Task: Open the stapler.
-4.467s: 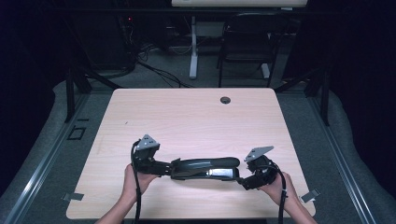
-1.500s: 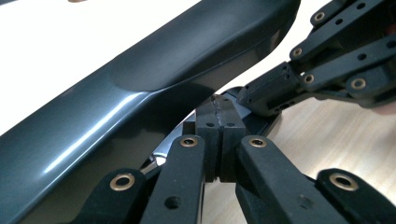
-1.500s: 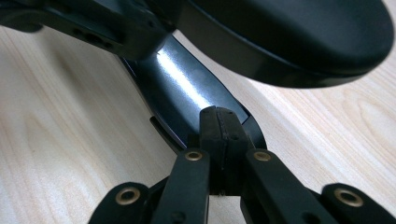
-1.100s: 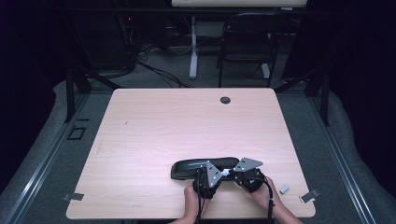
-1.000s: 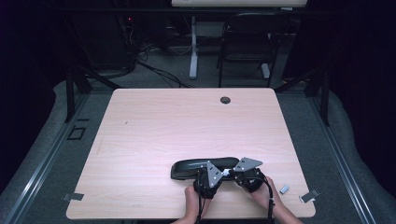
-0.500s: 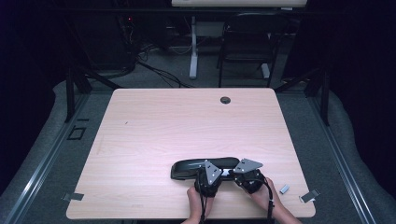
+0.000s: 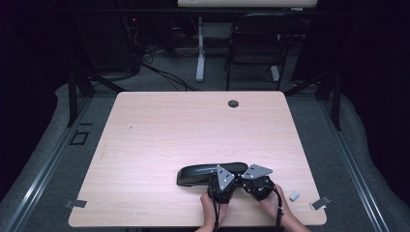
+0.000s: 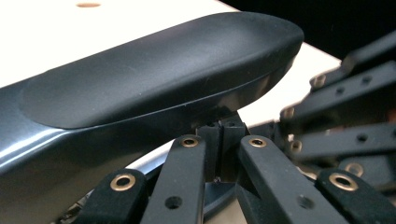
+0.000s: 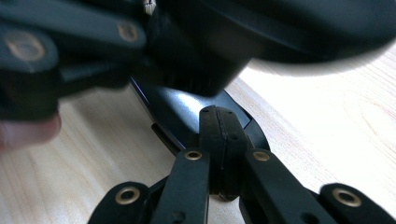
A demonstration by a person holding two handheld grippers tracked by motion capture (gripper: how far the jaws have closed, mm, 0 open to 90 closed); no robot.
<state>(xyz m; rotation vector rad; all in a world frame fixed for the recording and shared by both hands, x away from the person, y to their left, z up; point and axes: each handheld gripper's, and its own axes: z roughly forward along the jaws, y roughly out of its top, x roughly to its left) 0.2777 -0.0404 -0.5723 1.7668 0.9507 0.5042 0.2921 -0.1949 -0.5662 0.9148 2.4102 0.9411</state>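
A long black case [image 7: 200, 174] lies on the wooden table [image 7: 193, 130] near its front edge. Both grippers crowd the case's right end, side by side. My left gripper [image 7: 218, 178] has its jaws shut, and its pads [image 8: 222, 135] meet just under the case's rounded shell [image 8: 154, 79]. My right gripper [image 7: 247, 178] is shut too, with its pads [image 9: 219, 126] up against a glossy black part of the case [image 9: 180, 109]. I cannot tell whether either pair pinches a thin edge. The right gripper's links [image 8: 345, 93] show in the left gripper view.
A small grey piece [image 7: 294, 195] and a metal clip [image 7: 320, 203] lie at the front right corner, and another clip [image 7: 75, 204] at the front left. A cable hole [image 7: 233, 103] sits near the far edge. A chair [image 7: 256, 43] stands beyond the table.
Several seconds ago the left gripper was at the case's left end; it now sits at the right end beside the right gripper. Over the last second almost nothing moved.
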